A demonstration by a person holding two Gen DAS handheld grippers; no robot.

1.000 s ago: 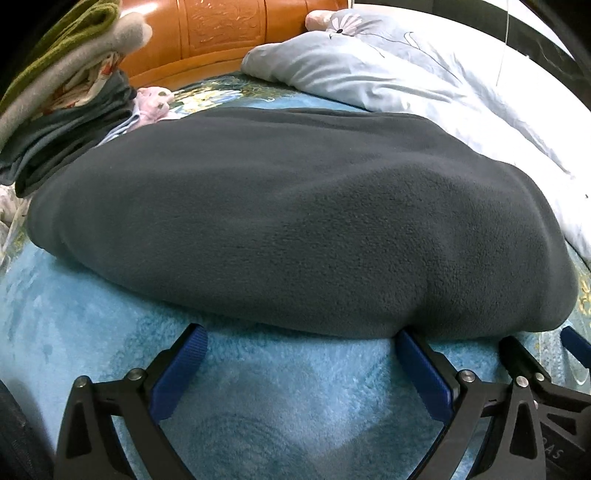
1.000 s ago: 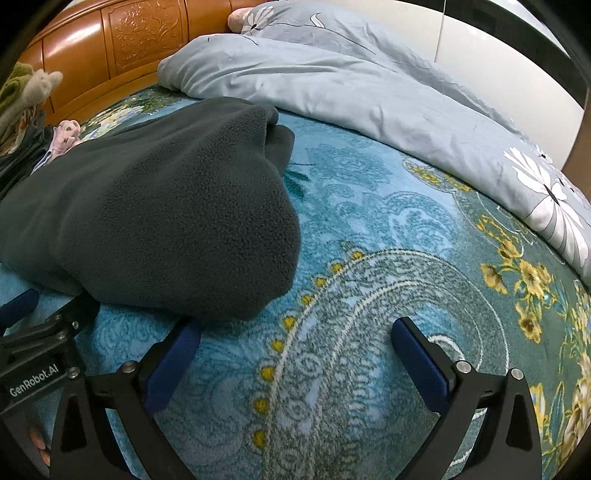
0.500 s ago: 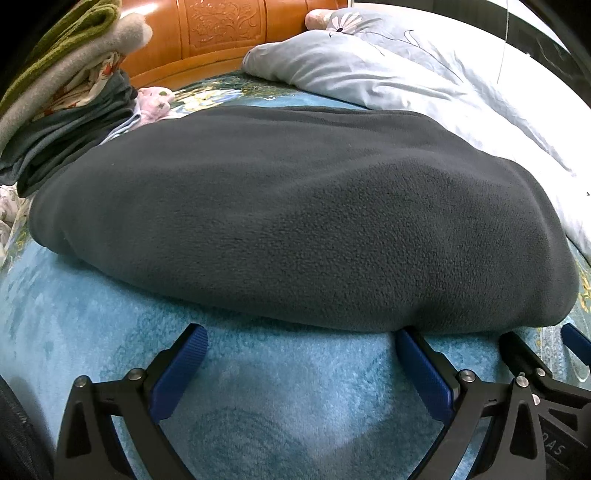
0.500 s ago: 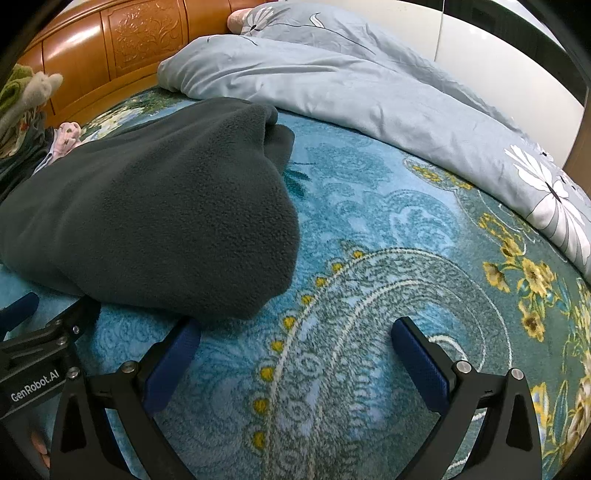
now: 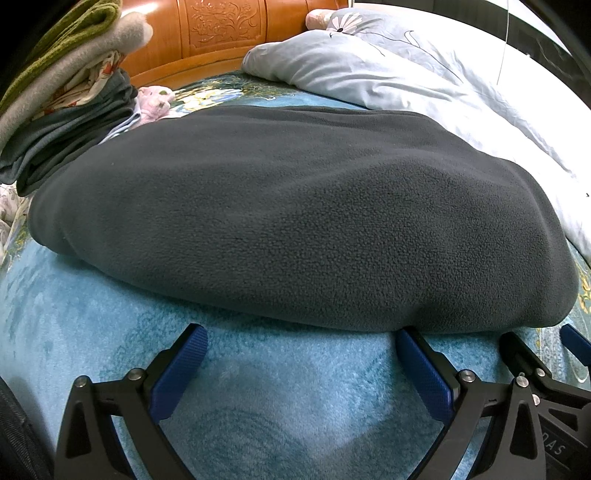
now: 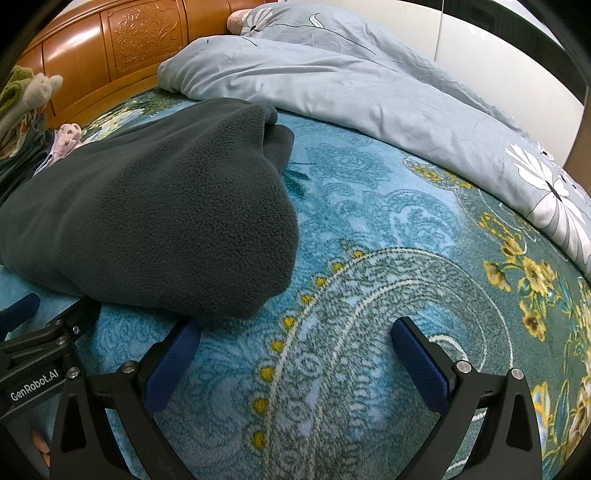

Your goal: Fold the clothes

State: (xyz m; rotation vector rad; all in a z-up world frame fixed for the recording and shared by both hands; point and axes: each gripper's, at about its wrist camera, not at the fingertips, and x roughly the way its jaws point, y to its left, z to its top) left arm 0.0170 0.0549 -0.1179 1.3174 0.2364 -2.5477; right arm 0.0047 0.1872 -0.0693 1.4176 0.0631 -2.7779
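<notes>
A dark grey fleece garment (image 5: 295, 214) lies folded flat on the blue patterned bed cover; it also shows in the right wrist view (image 6: 147, 229). My left gripper (image 5: 301, 338) is open and empty, low at the garment's near edge, its right fingertip (image 5: 406, 338) touching the hem. My right gripper (image 6: 295, 332) is open and empty at the garment's near right corner, its left fingertip (image 6: 184, 334) just under the edge. The right gripper also shows at the right edge of the left wrist view (image 5: 539, 336).
A stack of folded clothes (image 5: 62, 96) stands at the far left. A light blue duvet (image 6: 369, 85) lies along the far right. A carved wooden headboard (image 5: 218, 33) is behind. A pink cloth (image 5: 155, 101) lies by the stack.
Both grippers have eased slightly nearer the garment's front edge. Both stay open. The garment has not moved.
</notes>
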